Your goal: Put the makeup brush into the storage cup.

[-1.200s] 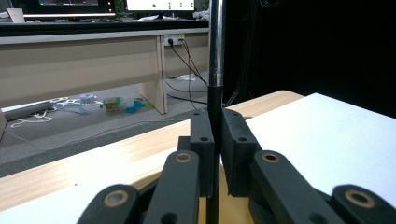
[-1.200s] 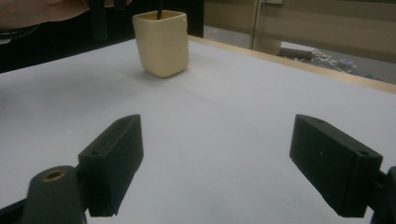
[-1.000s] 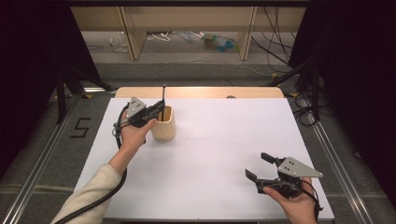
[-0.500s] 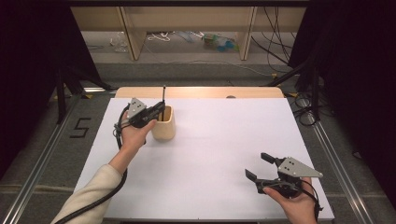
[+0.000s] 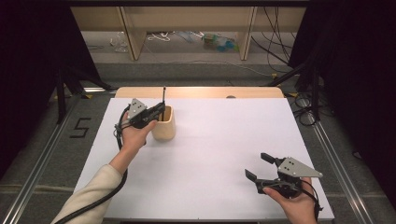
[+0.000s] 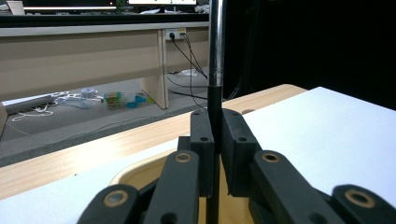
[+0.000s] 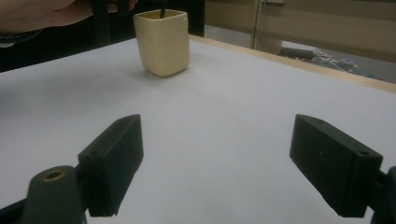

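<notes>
1. The cream cup (image 5: 164,125) stands upright on the white table (image 5: 224,140), toward the far left part of the sheet — everything else is placed from it.
2. Left gripper (image 5: 159,111) is right at the cup's rim on its left side, held over the opening, with the person's left hand (image 5: 135,135) wrapped around the body just beside the cup.
3. Its jaws are closed tight on a thin black rod (image 5: 164,95) — in the left gripper view the two pads pinch the rod (image 6: 215,93) between them, no gap showing.
4. The rod stands upright, its lower end going down into the cup, its upper end rising well above the rim; the upper stretch looks shiny and metallic in the left gripper view.
5. Right gripper (image 5: 261,168) is well apart from the cup, down at the near right corner of the table, gripped by the right hand (image 5: 292,205).
6. Its jaws are spread wide with nothing between them — in the right gripper view the cup (image 7: 162,42) sits far off beyond the two separated black pads, over bare white table.
</notes>
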A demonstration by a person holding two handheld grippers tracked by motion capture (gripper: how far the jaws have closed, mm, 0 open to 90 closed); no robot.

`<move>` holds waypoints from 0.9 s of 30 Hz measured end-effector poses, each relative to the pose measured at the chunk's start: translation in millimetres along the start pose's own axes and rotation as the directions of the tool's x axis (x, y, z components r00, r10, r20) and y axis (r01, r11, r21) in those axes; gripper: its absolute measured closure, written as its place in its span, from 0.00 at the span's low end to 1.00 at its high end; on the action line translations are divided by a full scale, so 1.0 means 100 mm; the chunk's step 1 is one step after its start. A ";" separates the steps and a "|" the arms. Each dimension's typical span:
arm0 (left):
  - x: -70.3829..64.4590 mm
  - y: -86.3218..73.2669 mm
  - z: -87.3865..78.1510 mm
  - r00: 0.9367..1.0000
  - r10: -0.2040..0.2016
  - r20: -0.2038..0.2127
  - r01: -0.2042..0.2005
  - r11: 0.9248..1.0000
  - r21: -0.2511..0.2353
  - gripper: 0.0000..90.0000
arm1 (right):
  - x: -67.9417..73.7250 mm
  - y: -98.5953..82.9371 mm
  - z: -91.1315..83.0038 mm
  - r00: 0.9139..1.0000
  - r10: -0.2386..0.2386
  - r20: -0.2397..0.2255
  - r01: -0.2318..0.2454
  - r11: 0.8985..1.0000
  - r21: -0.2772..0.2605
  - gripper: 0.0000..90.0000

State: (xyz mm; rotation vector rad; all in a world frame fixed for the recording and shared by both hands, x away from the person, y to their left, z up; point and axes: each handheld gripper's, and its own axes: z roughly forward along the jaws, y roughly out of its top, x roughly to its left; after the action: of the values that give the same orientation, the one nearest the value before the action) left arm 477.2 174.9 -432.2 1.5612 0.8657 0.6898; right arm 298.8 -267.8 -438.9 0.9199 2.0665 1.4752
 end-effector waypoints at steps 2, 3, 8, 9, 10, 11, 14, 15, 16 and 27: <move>0.00 0.00 0.00 1.000 0.001 -0.001 -0.001 1.000 0.000 0.93 | 0.00 -0.01 0.01 1.000 0.007 -0.013 -0.007 1.000 -0.013 0.21; 0.00 -0.01 0.00 1.000 -0.001 -0.001 0.001 1.000 0.000 0.93 | 0.00 -0.01 0.01 1.000 0.007 -0.013 -0.007 1.000 -0.013 0.21; -0.01 -0.02 0.01 1.000 -0.012 -0.001 0.012 1.000 0.000 0.93 | 0.00 -0.01 0.02 1.000 0.007 -0.014 -0.007 1.000 -0.013 0.21; 0.00 -0.02 0.01 1.000 -0.003 -0.002 0.003 1.000 0.004 0.93 | 0.00 -0.01 0.01 1.000 0.007 -0.014 -0.008 1.000 -0.012 0.21; 0.00 -0.02 0.01 1.000 -0.003 -0.002 0.003 1.000 0.004 0.93 | 0.00 -0.01 0.01 1.000 0.007 -0.014 -0.008 1.000 -0.012 0.21; 0.00 -0.02 0.01 1.000 -0.003 0.000 0.003 1.000 0.006 0.93 | 0.00 -0.01 0.02 1.000 0.008 -0.014 -0.008 1.000 -0.013 0.21; 0.00 -0.03 0.01 1.000 -0.001 -0.002 0.001 1.000 0.006 0.93 | 0.00 -0.01 0.01 1.000 0.007 -0.014 -0.007 1.000 -0.012 0.21; 0.00 -0.03 0.01 1.000 -0.001 -0.002 0.001 1.000 0.006 0.93 | 0.00 -0.01 0.01 1.000 0.007 -0.014 -0.007 1.000 -0.012 0.21; 0.00 -0.03 0.01 1.000 -0.003 -0.003 0.003 1.000 0.006 0.93 | 0.00 -0.01 0.01 1.000 0.007 -0.014 -0.007 1.000 -0.013 0.21; 0.00 -0.05 0.02 1.000 -0.003 -0.001 0.003 1.000 0.014 0.93 | 0.00 -0.01 0.02 1.000 0.007 -0.014 -0.007 1.000 -0.012 0.21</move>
State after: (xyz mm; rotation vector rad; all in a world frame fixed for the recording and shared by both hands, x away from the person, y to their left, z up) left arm 478.1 173.9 -437.8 1.5721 0.8748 0.6840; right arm 299.7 -266.9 -440.0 0.9155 2.0643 1.4997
